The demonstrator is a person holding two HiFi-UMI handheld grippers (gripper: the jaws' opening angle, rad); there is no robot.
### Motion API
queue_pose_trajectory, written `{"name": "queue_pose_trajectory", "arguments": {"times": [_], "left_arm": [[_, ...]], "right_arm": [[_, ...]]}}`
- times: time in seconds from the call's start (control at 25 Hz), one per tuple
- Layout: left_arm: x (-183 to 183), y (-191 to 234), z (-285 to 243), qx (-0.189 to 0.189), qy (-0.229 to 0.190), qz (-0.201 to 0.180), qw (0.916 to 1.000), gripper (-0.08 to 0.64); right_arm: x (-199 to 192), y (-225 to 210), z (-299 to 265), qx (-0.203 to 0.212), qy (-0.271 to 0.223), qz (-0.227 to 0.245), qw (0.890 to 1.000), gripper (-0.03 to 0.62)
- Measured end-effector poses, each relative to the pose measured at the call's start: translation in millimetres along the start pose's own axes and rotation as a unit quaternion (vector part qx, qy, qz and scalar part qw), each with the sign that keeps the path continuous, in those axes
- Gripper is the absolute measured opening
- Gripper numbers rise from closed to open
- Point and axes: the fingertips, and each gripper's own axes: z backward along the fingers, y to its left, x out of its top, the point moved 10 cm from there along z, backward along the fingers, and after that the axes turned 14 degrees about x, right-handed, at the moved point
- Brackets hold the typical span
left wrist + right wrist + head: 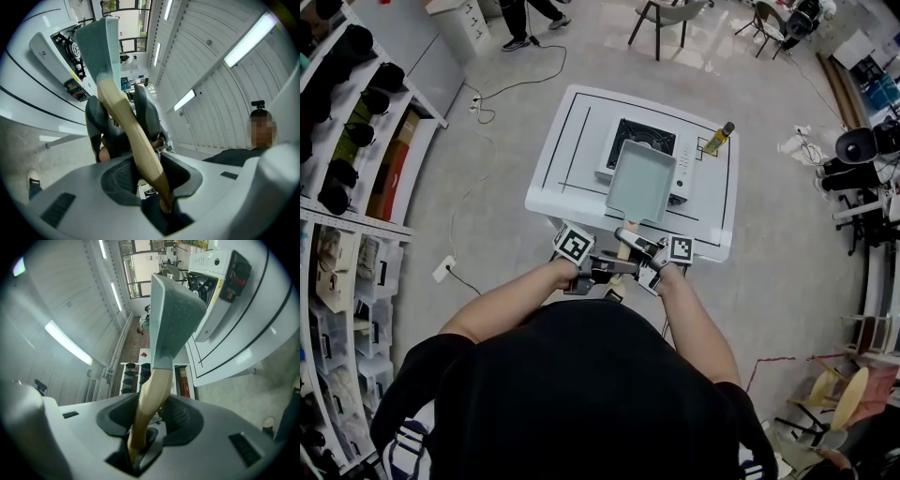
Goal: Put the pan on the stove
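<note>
- Left gripper view: the left claw (pixel 150 176) pinches the pan's wooden handle (pixel 136 140) near its free end, the dark pads pressed on either side of it; farther up the handle, the dark fingers (pixel 145 112) of the other claw close round it
- Right gripper view: the right claw (pixel 147 420) also pinches the wooden handle (pixel 152 394), nearer the pan (pixel 173 319); the handle rises straight out from between the pads to the grey-green body
- Head view: both claws meet on the one handle just off the near edge of the bench (pixel 572 150), the left claw (pixel 609 270) behind the right claw (pixel 630 242); a hand holds each
- The pan (pixel 641 180), square and grey-green, lies over the front part of the stove (pixel 647 134), handle pointing back toward the person; whether its underside touches the stove I cannot tell
- The stove sits mid-bench, its black burner showing beyond the pan; a bottle (pixel 718 138) stands just to its right
</note>
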Motion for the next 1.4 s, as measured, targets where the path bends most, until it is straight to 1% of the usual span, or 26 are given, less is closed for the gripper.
{"name": "queue_pose_trajectory", "arguments": {"times": [0.28,0.56,0.76,0.92,1.04,1.16,1.24,1.36,1.4], "left_arm": [[13.1,1.7,-15.7,0.01,-0.002,0.004,0.9999,0.129],[35.5,6.7,-35.3,0.017,-0.016,0.008,0.9997,0.127],[46.9,11.4,-55.0,0.017,-0.026,0.03,0.9991,0.127],[58.3,13.9,-68.1,0.029,-0.032,0.016,0.9989,0.129],[62.5,16.6,-75.9,0.038,-0.038,0.014,0.9984,0.129],[63.9,19.9,-80.7,0.033,-0.045,0.036,0.9978,0.129],[66.6,19.2,-82.2,0.033,-0.049,0.03,0.9978,0.129],[66.9,15.9,-86.5,0.029,-0.052,0.036,0.9976,0.129],[68.4,14.1,-87.0,0.031,-0.052,0.031,0.9977,0.129]], "right_arm": [[19.3,-0.2,11.5,0.003,0.009,-0.003,1.0,0.156],[49.6,0.7,21.7,0.005,0.022,-0.013,1.0,0.156],[71.3,0.9,33.5,0.008,0.034,-0.019,0.999,0.156],[86.2,-1.1,43.5,0.011,0.042,-0.022,0.999,0.156],[94.3,-1.7,49.3,0.013,0.049,-0.024,0.998,0.156],[101.0,-0.1,49.7,0.014,0.054,-0.026,0.998,0.156],[103.5,1.1,50.5,0.014,0.056,-0.026,0.998,0.156],[106.1,2.3,53.9,0.015,0.059,-0.021,0.998,0.156],[106.7,2.9,54.0,0.017,0.059,-0.021,0.998,0.156]]}}
